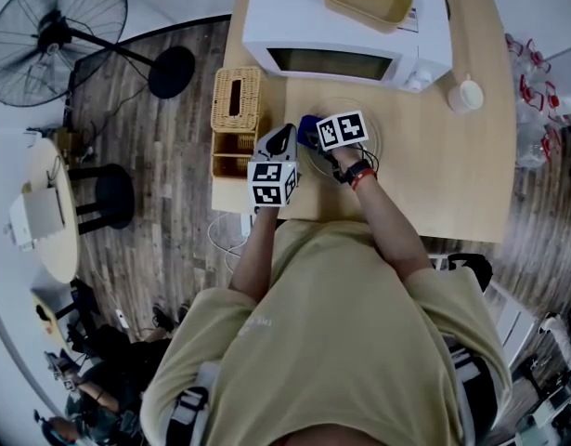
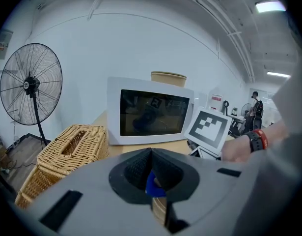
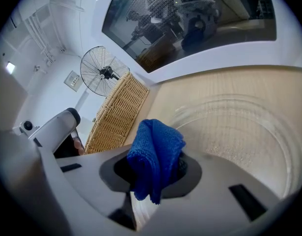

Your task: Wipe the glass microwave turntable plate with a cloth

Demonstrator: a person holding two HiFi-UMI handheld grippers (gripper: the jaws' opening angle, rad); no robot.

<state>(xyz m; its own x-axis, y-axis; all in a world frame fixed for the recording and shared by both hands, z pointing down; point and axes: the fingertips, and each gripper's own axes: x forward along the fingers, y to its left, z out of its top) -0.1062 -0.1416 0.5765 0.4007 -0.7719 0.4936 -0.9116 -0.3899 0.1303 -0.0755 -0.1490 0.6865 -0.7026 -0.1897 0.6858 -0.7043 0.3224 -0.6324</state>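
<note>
1. The glass turntable plate [image 3: 239,132] lies flat on the table [image 1: 434,184], just in front of the closed microwave [image 1: 345,26] and out of its cavity.
2. The blue cloth [image 3: 155,156] is bunched into a wad and sits at the plate's near-left rim. No view shows whether it presses on the glass or hangs just above it.
3. The right gripper [image 3: 160,171] has its fingers clamped on that wad, which sticks out past them toward the plate.
4. The left gripper [image 2: 151,168] is just beside the plate on the wicker basket [image 1: 236,100] side. Its fingers are closed tip to tip. A sliver of blue shows in the gap behind the tips, and I cannot tell whether it is pinched there or only seen through.
5. Judged step: wiping is starting at the rim, and most of the glass is still uncovered.
6. The next move likely calls for pressing the wad flat and sweeping it across the disc. Pressure should be light, since the loose plate may slide on the table.
</note>
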